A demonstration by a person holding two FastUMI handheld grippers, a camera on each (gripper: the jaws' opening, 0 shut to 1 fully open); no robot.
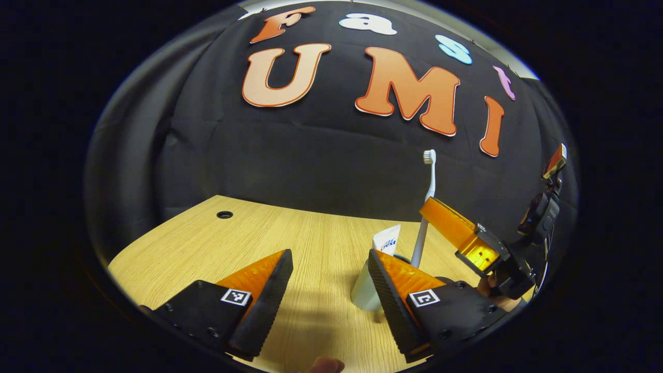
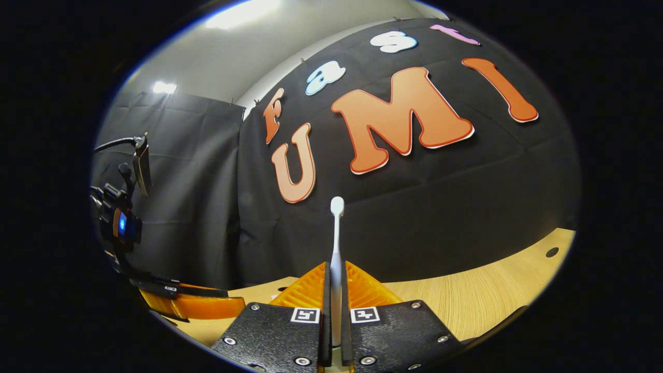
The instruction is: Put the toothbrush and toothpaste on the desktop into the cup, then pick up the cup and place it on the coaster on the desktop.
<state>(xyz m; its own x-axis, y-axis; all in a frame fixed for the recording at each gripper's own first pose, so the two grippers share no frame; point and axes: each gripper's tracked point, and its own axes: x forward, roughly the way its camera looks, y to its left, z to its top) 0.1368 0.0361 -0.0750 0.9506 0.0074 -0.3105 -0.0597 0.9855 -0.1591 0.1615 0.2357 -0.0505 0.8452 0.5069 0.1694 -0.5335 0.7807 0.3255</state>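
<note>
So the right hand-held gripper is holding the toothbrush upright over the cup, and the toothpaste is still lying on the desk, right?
Not quite: in the left gripper view the toothpaste already stands in the cup. The right hand-held gripper does hold the toothbrush upright.

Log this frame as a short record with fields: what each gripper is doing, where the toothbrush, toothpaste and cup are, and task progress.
right gripper: shut on the toothbrush, held upright, bristle head on top
left gripper: open, holding nothing, low over the desktop
toothbrush position: lower end at the cup's mouth, in the left gripper view; whether it is inside cannot be told
toothpaste: standing in the cup
cup: on the desktop, partly behind the left gripper's finger
coaster: location unknown
progress: toothpaste in; toothbrush not released; cup not yet lifted
</note>
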